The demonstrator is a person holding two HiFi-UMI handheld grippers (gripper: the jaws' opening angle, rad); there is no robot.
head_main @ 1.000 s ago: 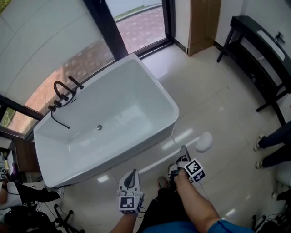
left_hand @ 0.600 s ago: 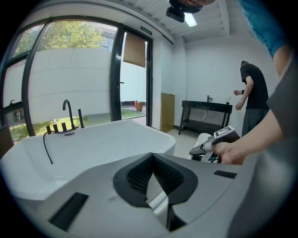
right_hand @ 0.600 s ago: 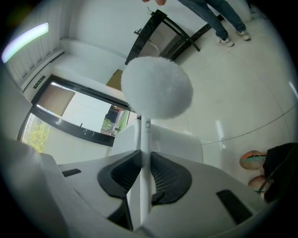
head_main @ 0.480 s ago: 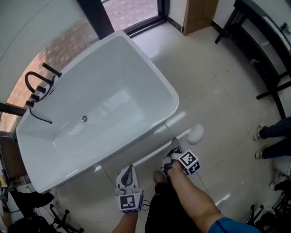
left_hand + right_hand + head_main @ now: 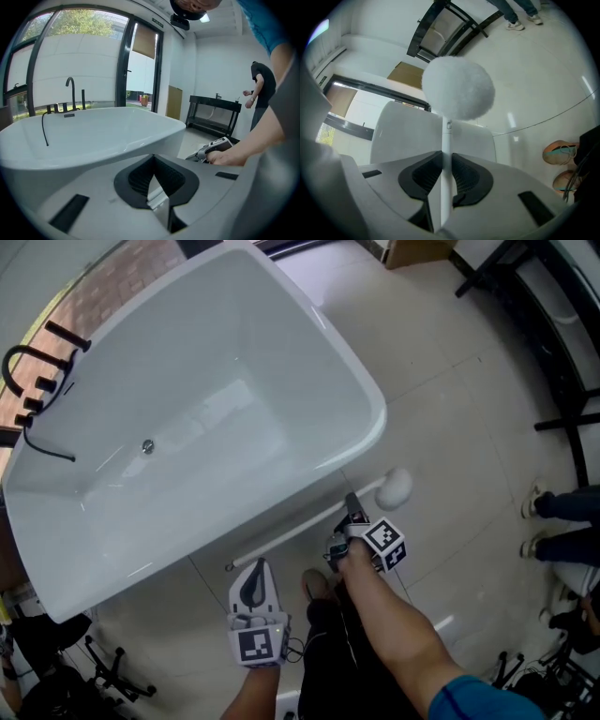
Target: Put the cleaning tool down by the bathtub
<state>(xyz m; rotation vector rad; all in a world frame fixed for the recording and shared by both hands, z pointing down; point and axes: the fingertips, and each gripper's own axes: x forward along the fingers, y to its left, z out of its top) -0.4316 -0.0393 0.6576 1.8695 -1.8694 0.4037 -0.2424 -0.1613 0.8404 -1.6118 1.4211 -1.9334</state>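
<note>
The cleaning tool is a thin white stick with a fluffy white head (image 5: pixel 394 486) (image 5: pixel 458 88). It hangs level beside the white bathtub (image 5: pixel 373 424) (image 5: pixel 93 136) (image 5: pixel 408 136), along its near side. My right gripper (image 5: pixel 352 514) (image 5: pixel 446 164) is shut on the stick, with the head sticking out ahead of the jaws. My left gripper (image 5: pixel 255 572) (image 5: pixel 152 180) is shut on nothing, just left of the stick's free end (image 5: pixel 231 565) and near the tub wall.
A black faucet (image 5: pixel 28 357) stands at the tub's far left end. A black rack (image 5: pixel 567 343) lines the right wall. Another person's shoes (image 5: pixel 536 521) stand on the tiled floor at right. My own shoes (image 5: pixel 561 154) are below. Cables and stands (image 5: pixel 103 676) lie bottom left.
Both grippers have come down toward the floor with the tool. The tub now fills more of the head view, and the fluffy head sits closer to the tub's side.
</note>
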